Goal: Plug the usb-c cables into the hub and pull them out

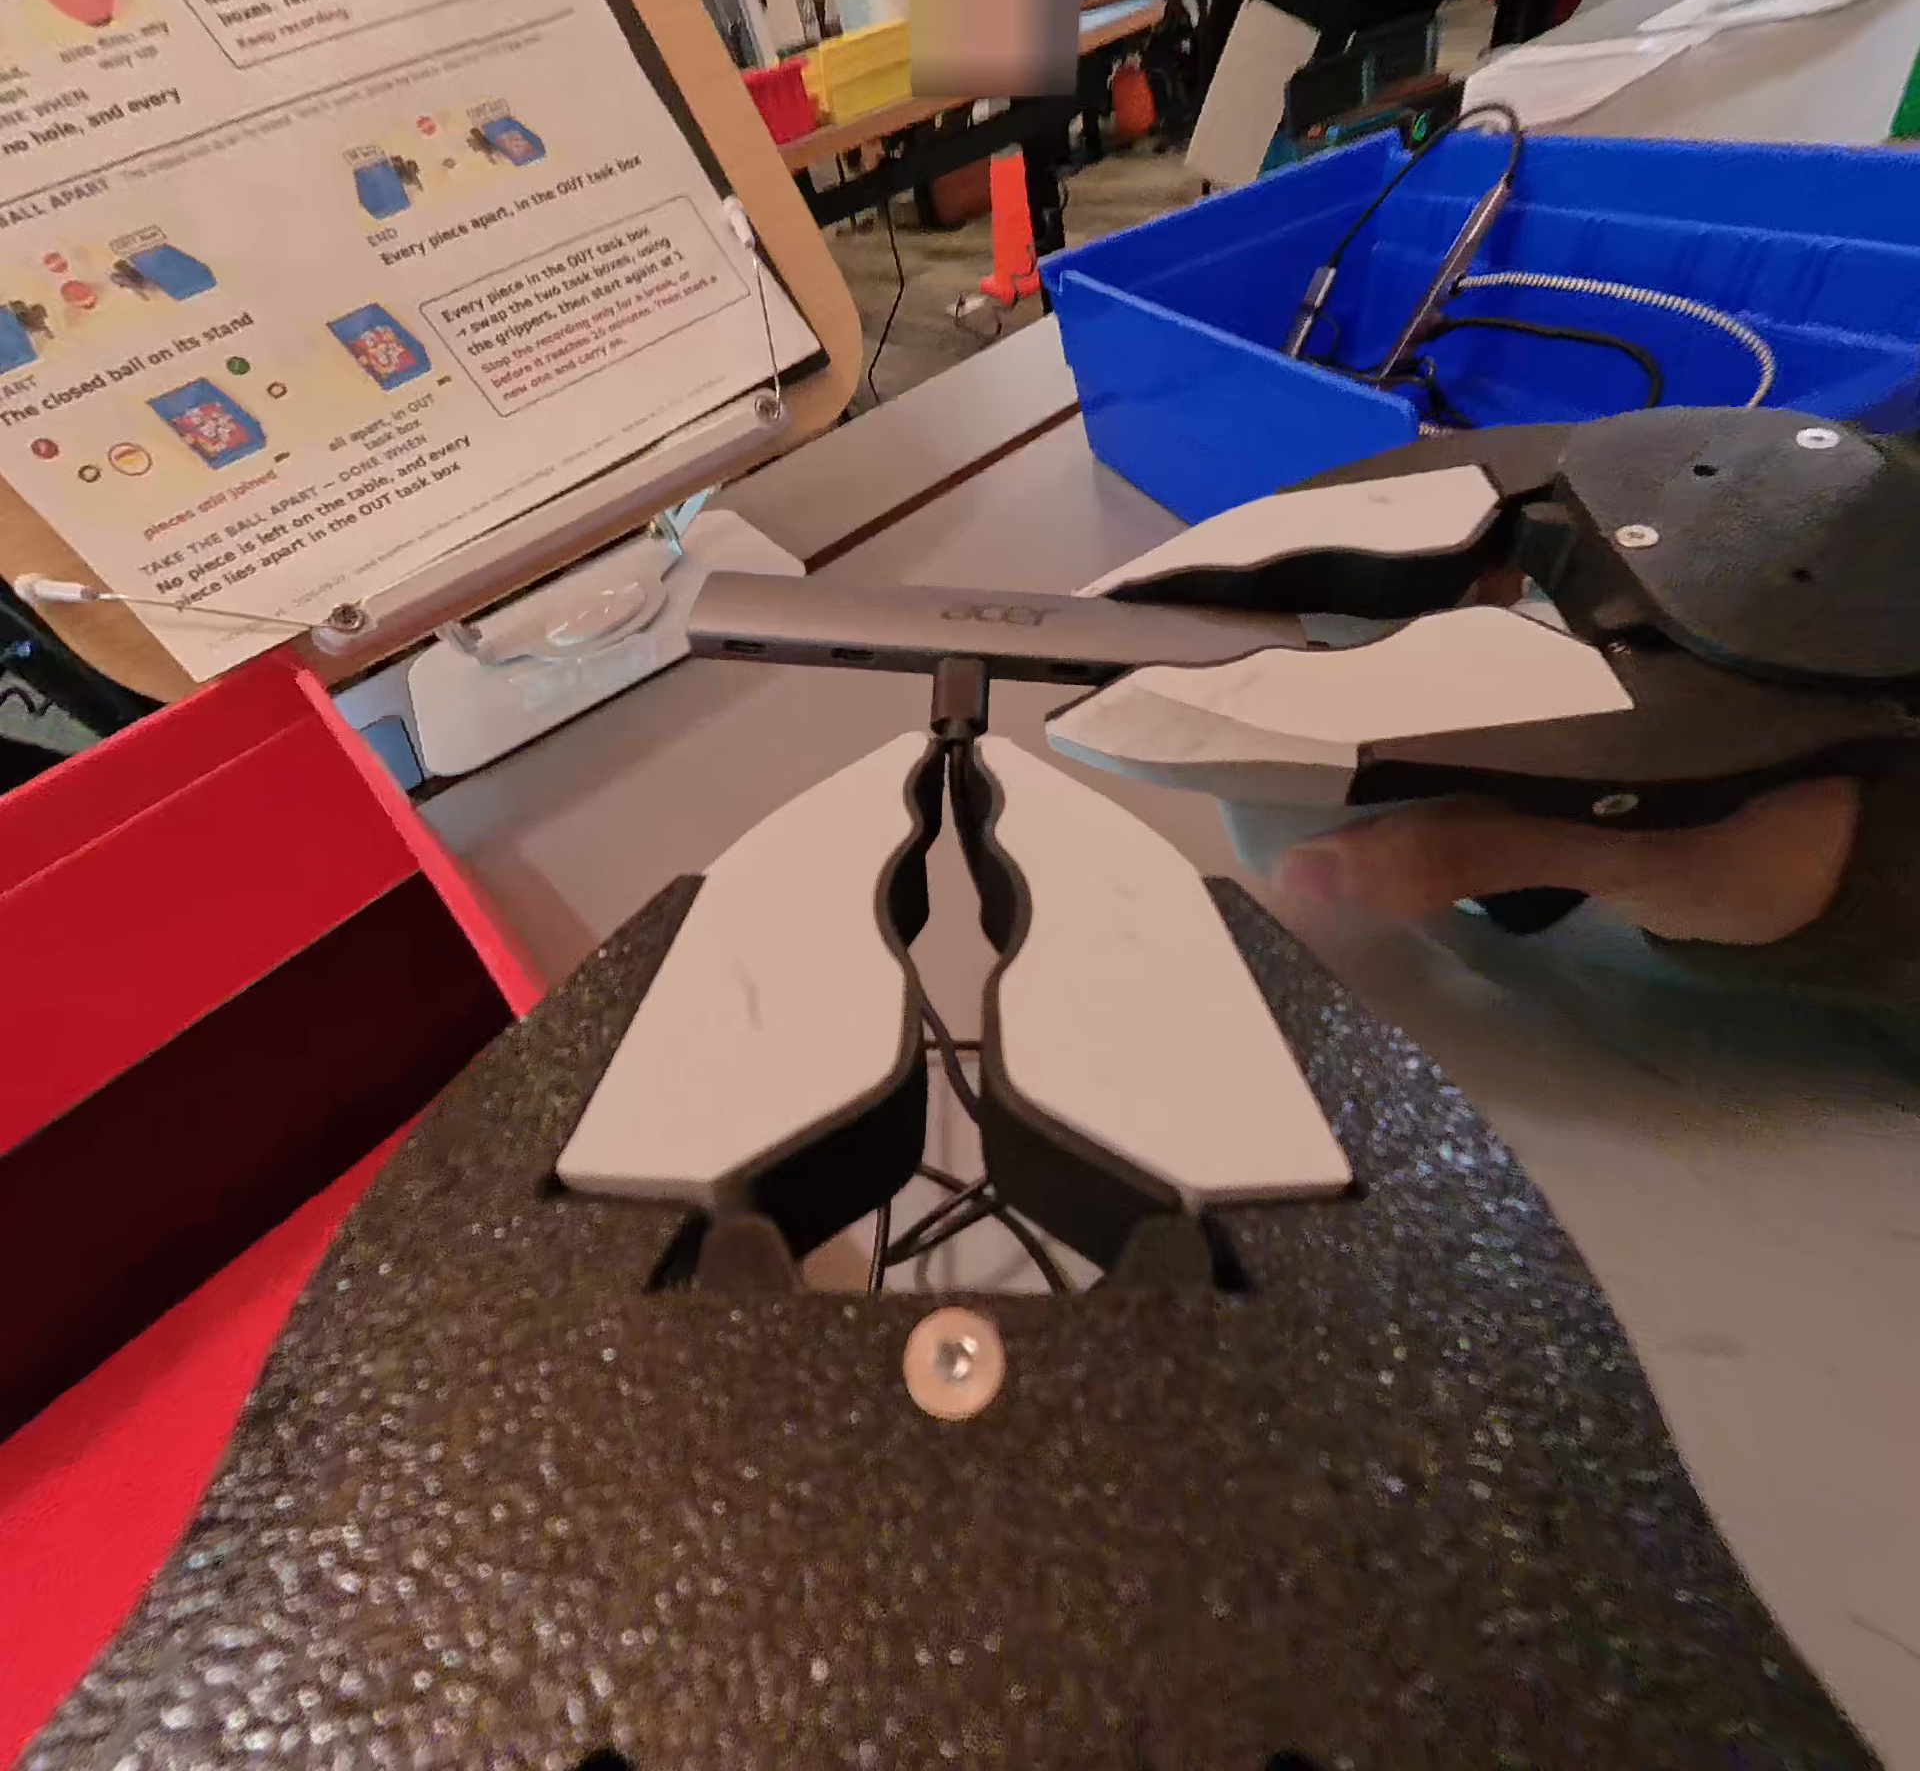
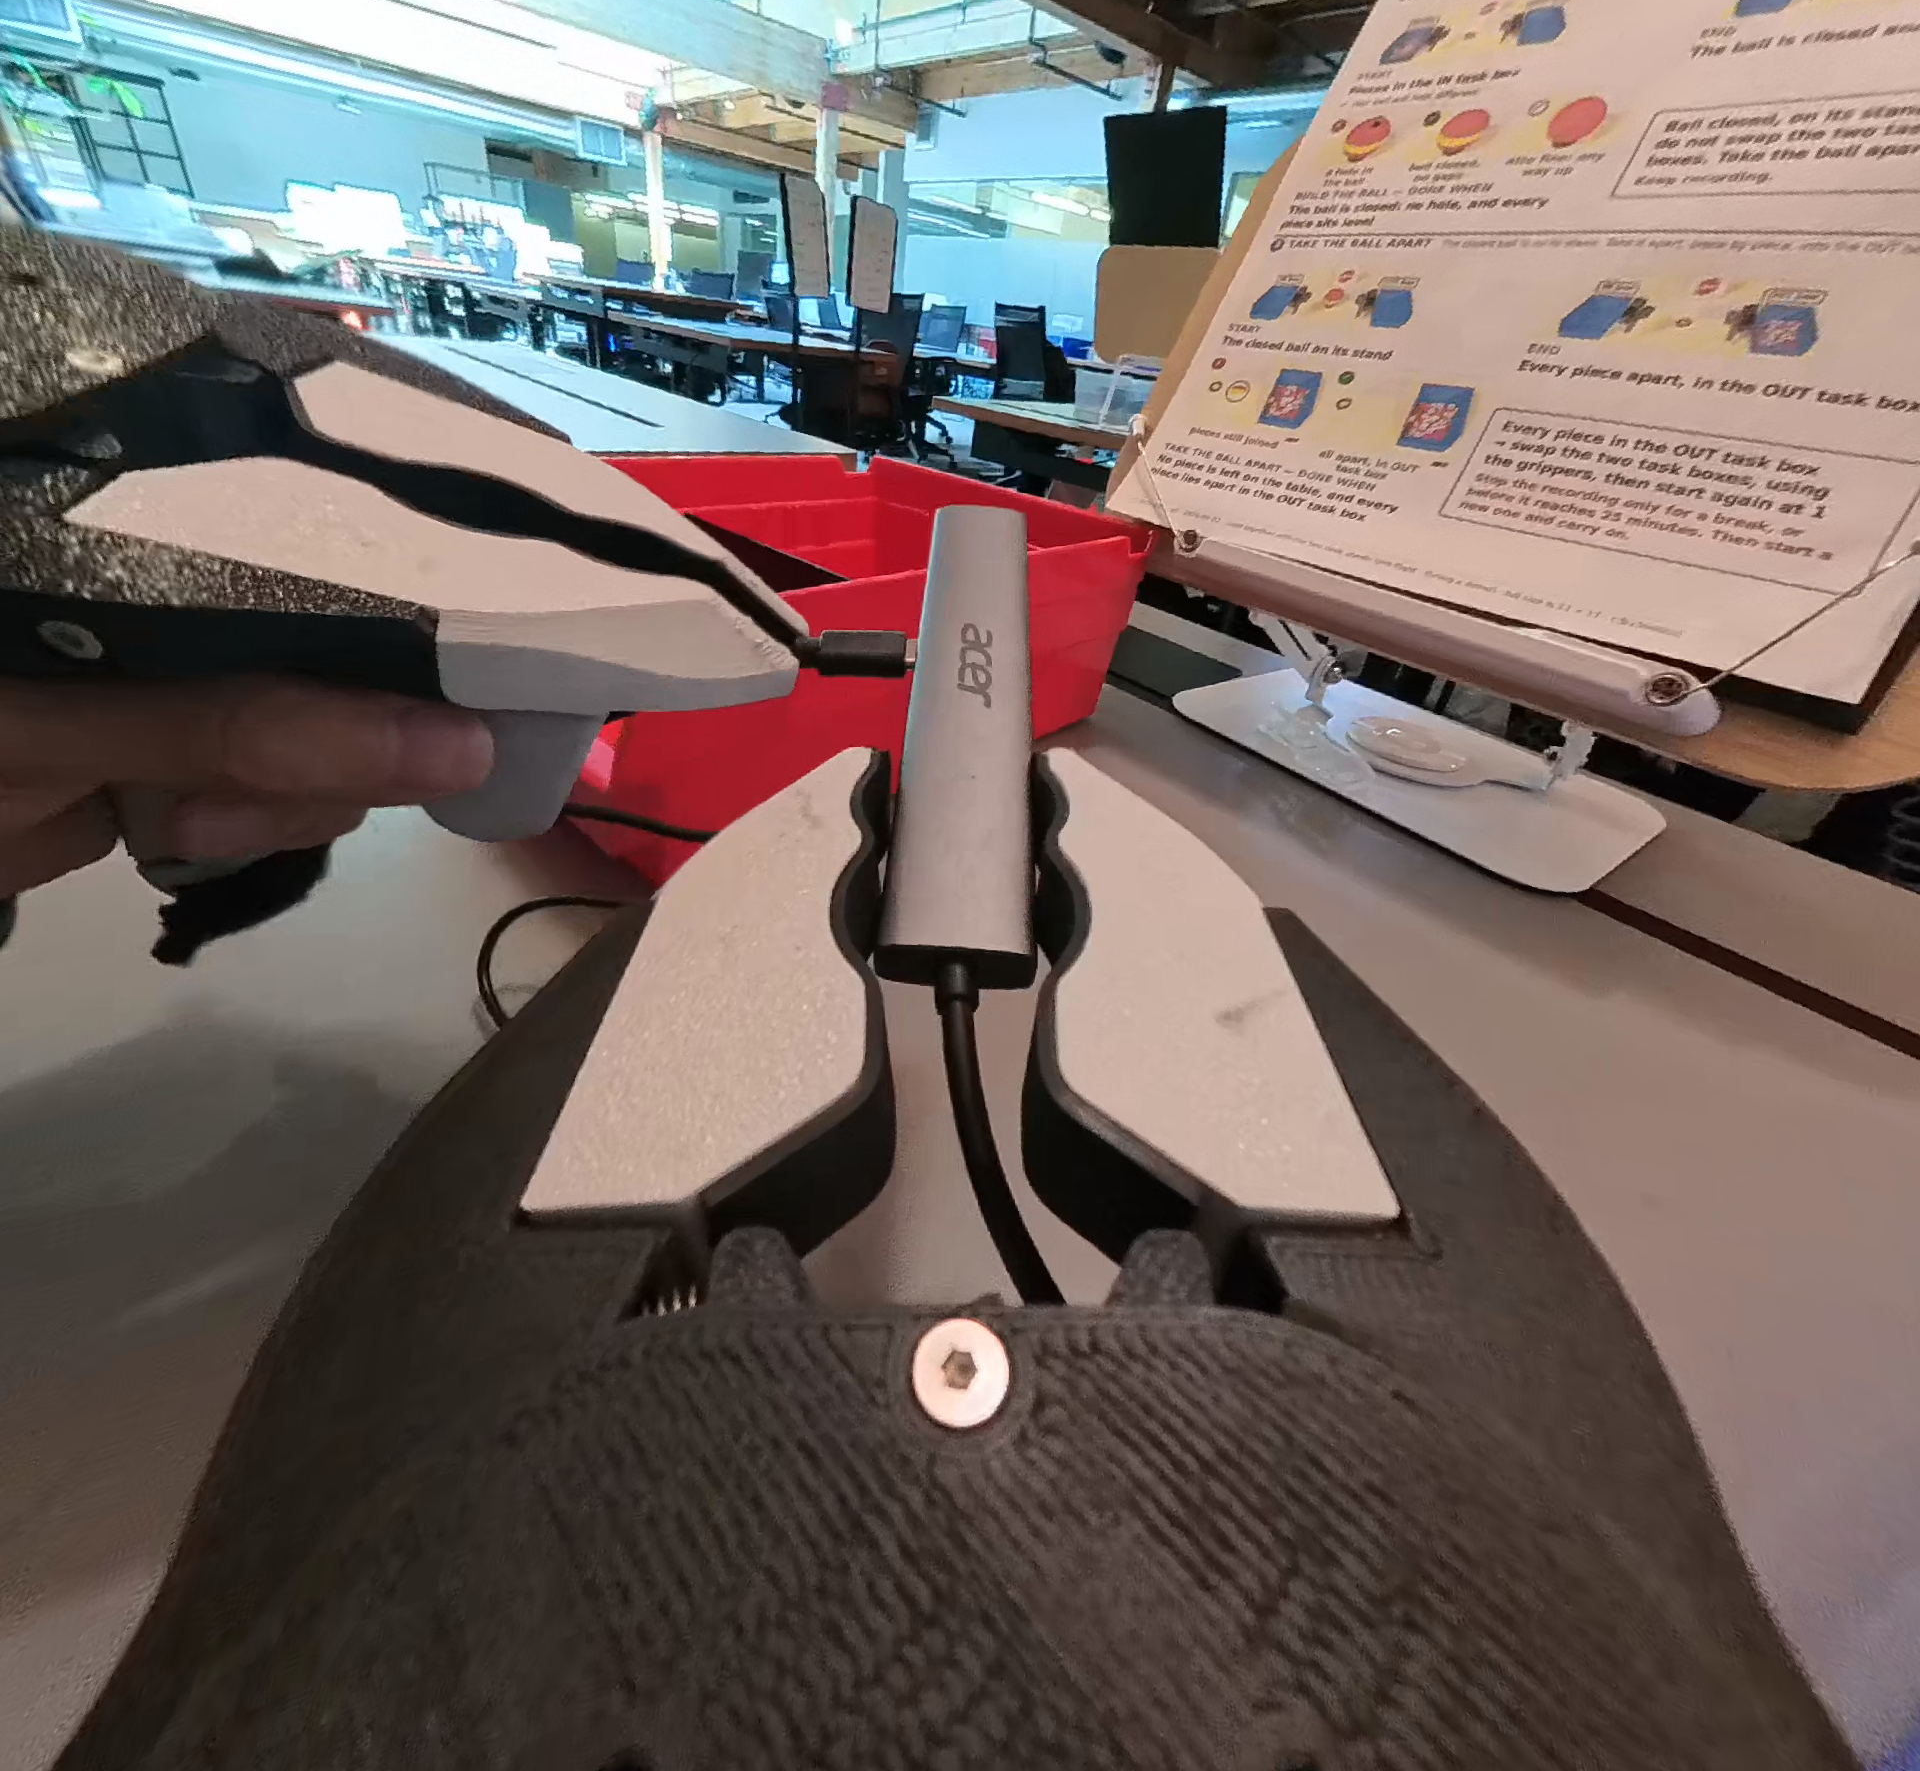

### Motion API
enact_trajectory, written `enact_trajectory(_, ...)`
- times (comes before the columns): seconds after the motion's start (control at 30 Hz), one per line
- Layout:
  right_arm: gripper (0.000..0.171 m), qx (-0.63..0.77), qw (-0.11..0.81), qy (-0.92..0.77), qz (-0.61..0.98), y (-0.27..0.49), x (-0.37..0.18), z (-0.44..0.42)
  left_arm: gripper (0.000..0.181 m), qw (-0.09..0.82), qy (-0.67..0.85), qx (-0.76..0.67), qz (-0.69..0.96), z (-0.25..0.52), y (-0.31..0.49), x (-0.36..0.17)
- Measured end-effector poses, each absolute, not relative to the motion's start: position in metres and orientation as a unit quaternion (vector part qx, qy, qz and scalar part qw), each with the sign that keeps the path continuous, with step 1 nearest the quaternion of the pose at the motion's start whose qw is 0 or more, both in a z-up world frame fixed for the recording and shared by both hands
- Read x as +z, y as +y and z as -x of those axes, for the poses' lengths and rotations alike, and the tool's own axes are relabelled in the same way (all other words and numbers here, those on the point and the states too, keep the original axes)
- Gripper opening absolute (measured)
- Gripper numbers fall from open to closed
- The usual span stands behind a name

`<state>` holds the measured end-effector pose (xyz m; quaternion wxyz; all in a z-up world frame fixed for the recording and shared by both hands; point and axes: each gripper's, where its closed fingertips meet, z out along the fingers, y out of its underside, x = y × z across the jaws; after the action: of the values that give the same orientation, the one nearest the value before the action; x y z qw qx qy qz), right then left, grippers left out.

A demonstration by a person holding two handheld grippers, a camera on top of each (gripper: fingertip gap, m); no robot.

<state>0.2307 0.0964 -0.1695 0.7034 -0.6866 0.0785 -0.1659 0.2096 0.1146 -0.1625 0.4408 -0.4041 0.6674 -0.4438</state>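
Observation:
A grey usb-c hub (image 2: pixel 961 786) is held above the table, gripped near its cable end by my right gripper (image 2: pixel 961 771), which is shut on it. The hub's own black cable (image 2: pixel 971 1087) trails back between the fingers. My left gripper (image 1: pixel 951 755) is shut on a black usb-c cable just behind its plug (image 1: pixel 956 695). The plug stands square against a port on the side of the hub (image 1: pixel 883 615). In the right wrist view the left gripper (image 2: pixel 795 646) comes in from the left, and a little of the plug's (image 2: pixel 862 653) metal tip shows at the hub's edge.
A red bin (image 1: pixel 208 838) stands at the left and also shows behind the hub in the right wrist view (image 2: pixel 1039 558). A blue bin (image 1: pixel 1195 391) at the back right holds more cables. A paper sheet on a tilted stand (image 1: pixel 364 215) stands behind the hub.

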Motion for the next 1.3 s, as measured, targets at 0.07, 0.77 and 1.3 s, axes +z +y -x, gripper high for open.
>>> enact_trajectory(0.07, 0.026, -0.163, 0.711, 0.083, 0.679, 0.095, -0.167, -0.231, 0.004, 0.447, 0.658, -0.462, 0.393, -0.210, 0.112, -0.160)
enact_trajectory(0.77, 0.030, -0.172, 0.752, 0.047, 0.634, 0.093, -0.154, -0.220, 0.010, 0.448, 0.612, -0.506, 0.411, -0.209, 0.106, -0.149)
enact_trajectory(1.3, 0.025, -0.119, 0.767, 0.087, 0.625, 0.092, -0.152, -0.222, 0.010, 0.433, 0.597, -0.538, 0.409, -0.210, 0.105, -0.149)
